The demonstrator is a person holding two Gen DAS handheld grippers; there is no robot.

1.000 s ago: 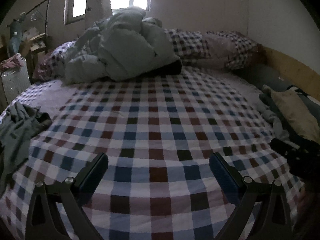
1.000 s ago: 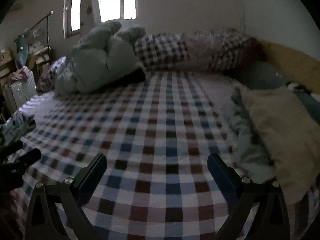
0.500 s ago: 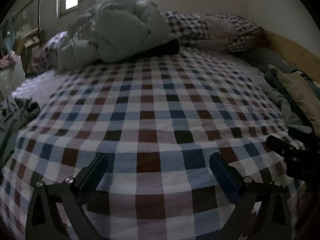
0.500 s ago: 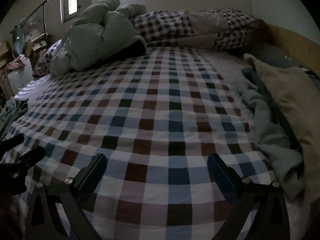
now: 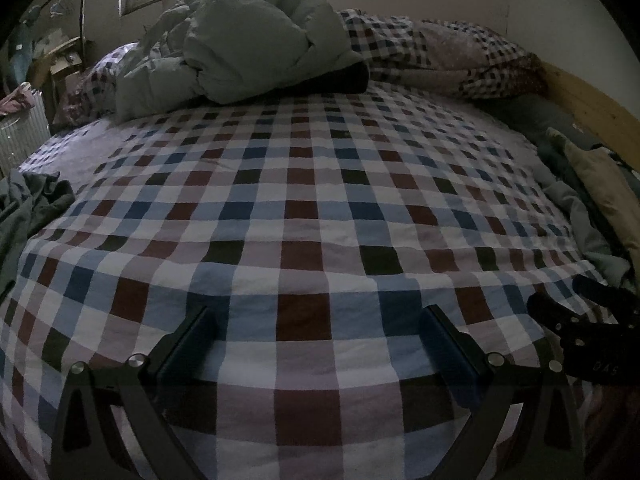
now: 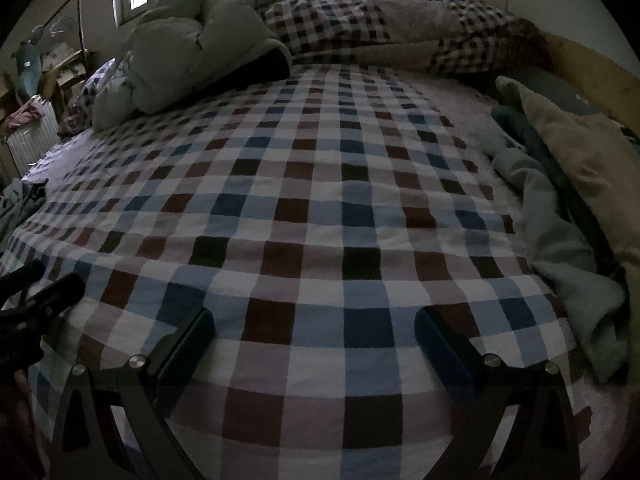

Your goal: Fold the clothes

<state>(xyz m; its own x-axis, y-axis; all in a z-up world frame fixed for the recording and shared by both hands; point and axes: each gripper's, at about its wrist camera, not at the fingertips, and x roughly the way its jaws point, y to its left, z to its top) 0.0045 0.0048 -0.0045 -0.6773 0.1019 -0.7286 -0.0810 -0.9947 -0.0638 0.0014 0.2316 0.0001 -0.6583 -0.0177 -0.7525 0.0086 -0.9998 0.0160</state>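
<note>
A checked sheet covers the bed (image 5: 304, 208) (image 6: 312, 216). A pile of clothes lies along its right side: a tan garment (image 6: 588, 168) (image 5: 604, 184) over pale grey-green cloth (image 6: 560, 248) (image 5: 588, 232). A dark green garment (image 5: 28, 212) (image 6: 16, 208) is crumpled at the left edge. My left gripper (image 5: 318, 320) hovers open just above the sheet near the front edge, holding nothing. My right gripper (image 6: 314, 322) is open too, low over the sheet, left of the pile. Each gripper shows at the side of the other's view: the right gripper (image 5: 576, 332) and the left gripper (image 6: 36, 292).
A bunched pale green duvet (image 5: 248, 36) (image 6: 192, 44) and checked pillows (image 5: 436, 52) (image 6: 380, 24) lie at the head of the bed. A wooden board (image 5: 588, 100) runs along the right side. A radiator (image 6: 28, 140) and cluttered shelves (image 5: 60, 60) stand to the left.
Both grippers have dropped lower and moved closer to the sheet; the bed now fills more of each view. The jaws stay open and nothing has been picked up.
</note>
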